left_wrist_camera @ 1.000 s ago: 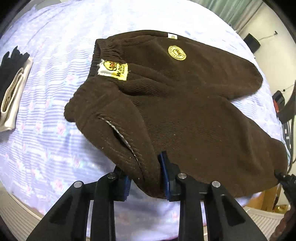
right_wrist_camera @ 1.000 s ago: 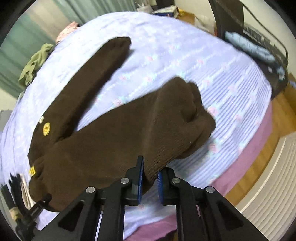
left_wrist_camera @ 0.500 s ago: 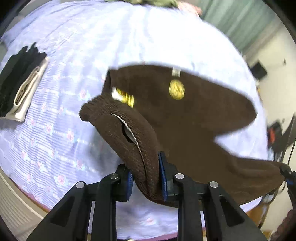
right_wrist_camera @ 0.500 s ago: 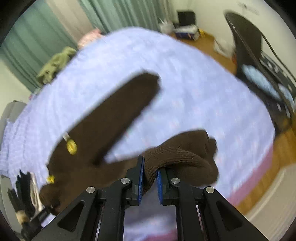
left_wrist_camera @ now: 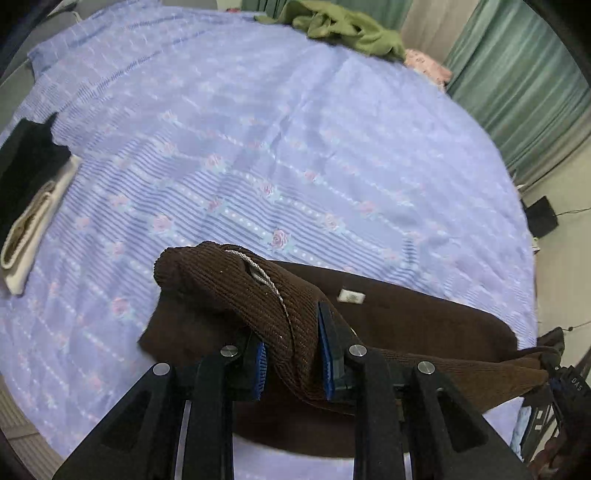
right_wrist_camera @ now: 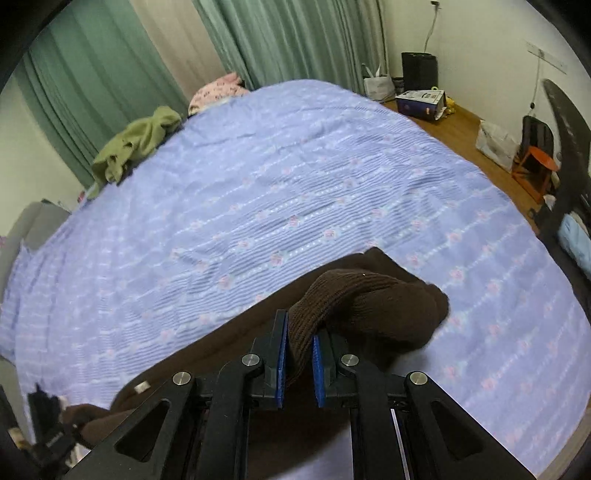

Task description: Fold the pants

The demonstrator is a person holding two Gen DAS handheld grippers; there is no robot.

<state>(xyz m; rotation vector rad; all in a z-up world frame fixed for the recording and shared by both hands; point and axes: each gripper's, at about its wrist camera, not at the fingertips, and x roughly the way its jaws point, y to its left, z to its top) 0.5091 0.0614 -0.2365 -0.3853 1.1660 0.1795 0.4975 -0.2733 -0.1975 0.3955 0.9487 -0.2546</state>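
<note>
The brown knit pants (left_wrist_camera: 406,325) lie on the lilac flowered bedspread (left_wrist_camera: 258,147). My left gripper (left_wrist_camera: 291,354) is shut on the waist end by the pocket and holds it raised over the other leg. My right gripper (right_wrist_camera: 298,354) is shut on the cuff end of the same leg (right_wrist_camera: 369,306), also raised. The lifted leg stretches between the two grippers above the leg that lies flat (right_wrist_camera: 207,354). A small white label (left_wrist_camera: 351,295) shows on the flat part.
A folded black and cream garment (left_wrist_camera: 29,192) lies at the bed's left edge. A green garment (left_wrist_camera: 343,26) and a pink one (right_wrist_camera: 218,92) lie at the far end by the green curtains. A wooden floor with boxes, bags and a chair (right_wrist_camera: 569,147) is to the right.
Both grippers have lifted their ends of the near pant leg and carried it up and across over the other leg. The views have tipped up, showing more of the far bed.
</note>
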